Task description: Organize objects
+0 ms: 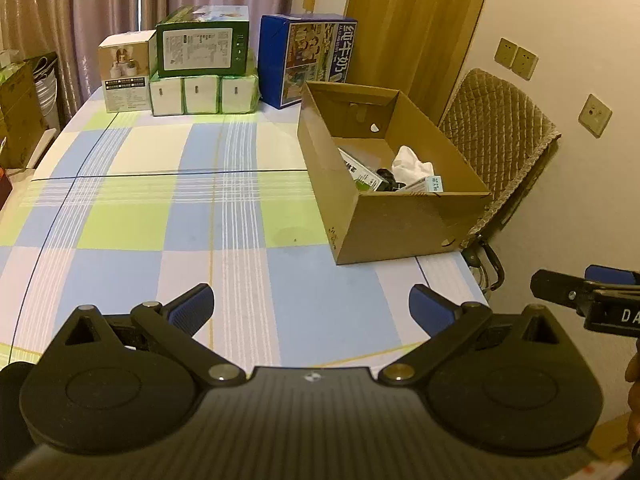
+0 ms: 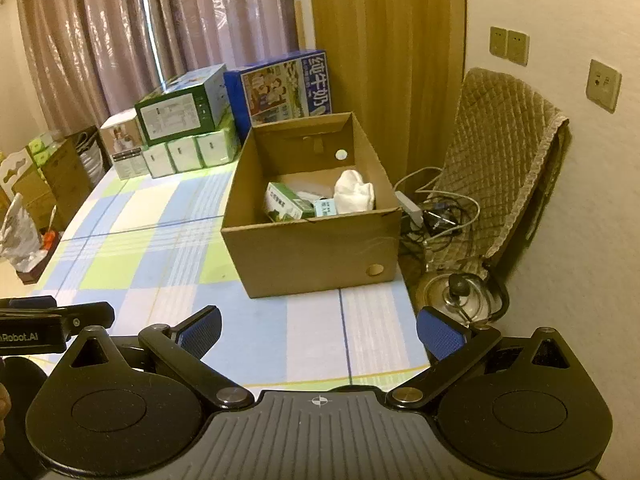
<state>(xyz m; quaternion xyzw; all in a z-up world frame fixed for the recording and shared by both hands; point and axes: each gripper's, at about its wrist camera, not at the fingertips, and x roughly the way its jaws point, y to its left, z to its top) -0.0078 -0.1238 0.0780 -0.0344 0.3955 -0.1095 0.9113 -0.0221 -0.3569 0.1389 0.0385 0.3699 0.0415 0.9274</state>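
An open cardboard box [image 1: 400, 228] [image 2: 312, 248] stands on the right side of the checked table. Inside lie a green and white carton [image 1: 362, 176] [image 2: 286, 202], a crumpled white cloth [image 1: 412, 166] [image 2: 354, 192], a small teal packet [image 1: 432, 184] [image 2: 325, 207] and something black [image 1: 386, 180]. My left gripper [image 1: 310, 306] hangs open over the near table edge, nothing between its blue pads. My right gripper [image 2: 319, 332] is open too, in front of the box, and shows side-on in the left wrist view at the right edge [image 1: 588, 292].
Stacked at the table's far end are a blue milk carton case [image 1: 306, 60] [image 2: 280, 88], a green box [image 1: 202, 46] [image 2: 182, 110] on tissue packs [image 1: 202, 94], and a white box [image 1: 124, 72]. A quilted chair [image 1: 496, 148] [image 2: 500, 160], cables and a kettle [image 2: 460, 296] sit right of the table.
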